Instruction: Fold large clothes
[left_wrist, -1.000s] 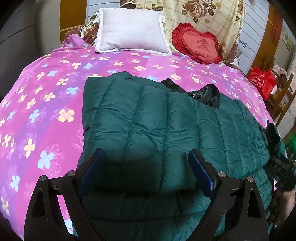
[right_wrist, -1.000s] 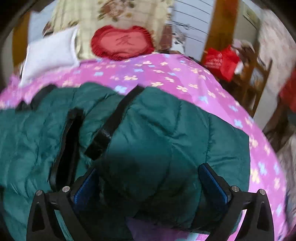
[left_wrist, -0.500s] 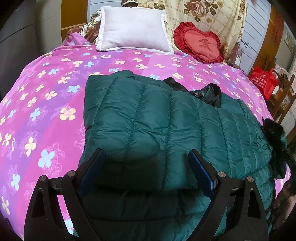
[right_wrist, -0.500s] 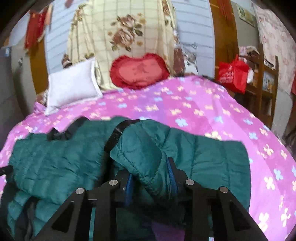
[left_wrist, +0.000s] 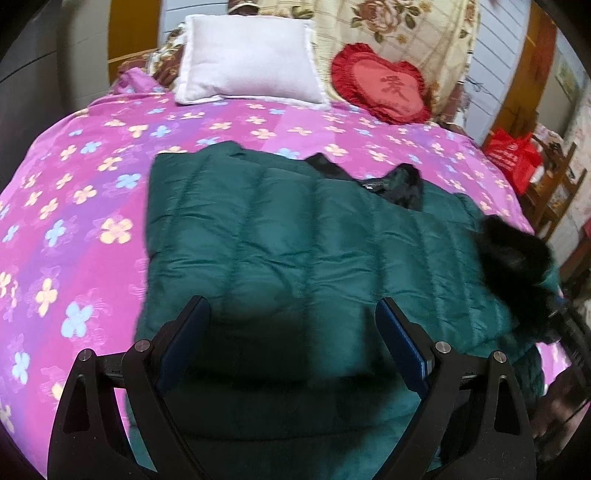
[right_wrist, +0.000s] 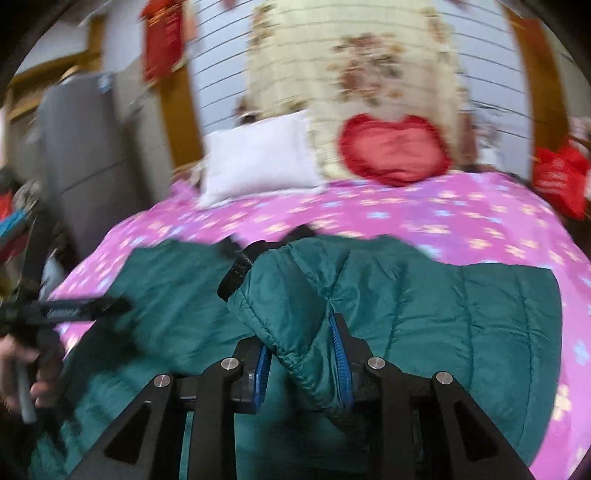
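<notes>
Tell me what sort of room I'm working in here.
Most likely a home bedroom: the green puffer jacket lies on a bed with a pink floral cover, with a white pillow and a red heart cushion at its head.

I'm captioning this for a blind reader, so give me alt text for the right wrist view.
The right gripper pinches a raised fold of a green puffer jacket spread on a pink flowered bed. A white pillow and red heart cushion sit behind, blurred.

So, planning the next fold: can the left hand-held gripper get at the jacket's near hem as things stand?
Probably yes. The left hand-held gripper hangs open right over the green jacket, nothing between them; the right hand-held gripper pinches the far side.
</notes>
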